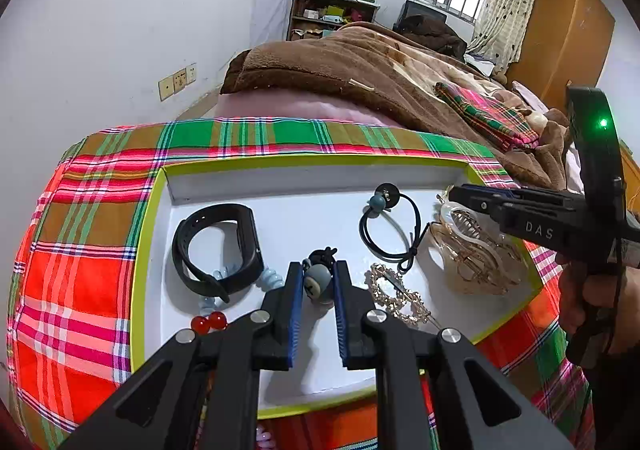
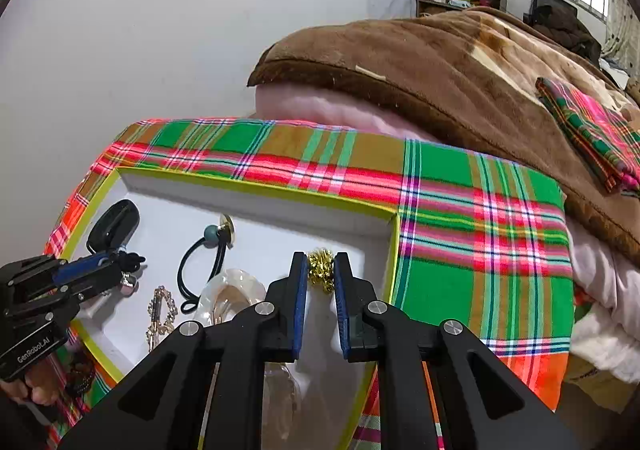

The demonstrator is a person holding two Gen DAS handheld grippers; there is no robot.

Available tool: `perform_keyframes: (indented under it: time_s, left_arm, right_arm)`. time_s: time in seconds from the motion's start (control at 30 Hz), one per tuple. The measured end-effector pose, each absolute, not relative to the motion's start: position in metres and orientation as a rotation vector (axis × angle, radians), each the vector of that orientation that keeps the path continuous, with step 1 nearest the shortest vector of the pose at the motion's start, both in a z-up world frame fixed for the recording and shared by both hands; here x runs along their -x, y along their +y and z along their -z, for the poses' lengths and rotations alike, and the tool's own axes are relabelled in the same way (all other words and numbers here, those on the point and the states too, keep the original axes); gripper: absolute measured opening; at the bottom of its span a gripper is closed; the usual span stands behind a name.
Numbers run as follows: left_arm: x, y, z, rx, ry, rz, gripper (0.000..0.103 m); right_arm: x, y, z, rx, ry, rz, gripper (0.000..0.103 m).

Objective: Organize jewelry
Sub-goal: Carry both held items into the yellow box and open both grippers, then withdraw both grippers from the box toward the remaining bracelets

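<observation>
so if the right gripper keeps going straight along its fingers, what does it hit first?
Likely the white floor of the tray, near its right wall. The right gripper, shut on a gold chain piece, points down into that corner, and nothing else shows ahead of it. Depth is hard to judge through the fisheye.

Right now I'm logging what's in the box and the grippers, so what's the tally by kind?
Black wristband: 1
Black hair tie with bead: 1
Pale blue spiral hair tie: 1
Clear claw clip: 1
Gold chain hair clip: 1
Red beads: 2
Grey charm in left gripper: 1
Gold trinket in right gripper: 1
Total: 9
</observation>
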State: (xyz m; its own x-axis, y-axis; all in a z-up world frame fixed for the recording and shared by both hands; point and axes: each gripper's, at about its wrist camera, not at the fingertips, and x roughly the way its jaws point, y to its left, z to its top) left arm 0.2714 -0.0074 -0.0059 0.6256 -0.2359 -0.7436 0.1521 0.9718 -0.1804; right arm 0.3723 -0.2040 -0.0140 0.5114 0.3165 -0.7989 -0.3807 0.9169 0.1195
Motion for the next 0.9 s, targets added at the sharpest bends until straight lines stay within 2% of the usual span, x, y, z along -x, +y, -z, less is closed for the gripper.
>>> perform_keyframes:
  time_s: [0.23, 0.37, 0.5, 0.67, 0.9]
  left_arm:
    - [-0.274, -0.007, 0.006, 0.115, 0.881, 0.223, 0.016]
    - [-0.273, -0.006, 0.005, 0.130, 0.886, 0.224, 0.018]
    - [-0.266, -0.003, -0.002, 0.144, 0.878, 0.228, 0.029]
    - [-0.249, -0.003, -0.015, 0.143, 0.852, 0.234, 0.034]
    - [-0.214, -0.002, -0.029, 0.130, 0.821, 0.226, 0.034]
  right_arm:
    - [-0.366, -0.207, 0.006, 0.068, 0.925, -0.419, 0.028]
    - [-0.356, -0.209, -0.004, 0.062, 0.903, -0.424, 0.028]
    - [-0.341, -0.210, -0.013, 0.057, 0.885, -0.433, 0.029]
    - [-0.315, -0.213, -0.024, 0.051, 0.865, -0.449, 0.029]
    - [-0.271, -0.219, -0.040, 0.028, 0.836, -0.461, 0.029]
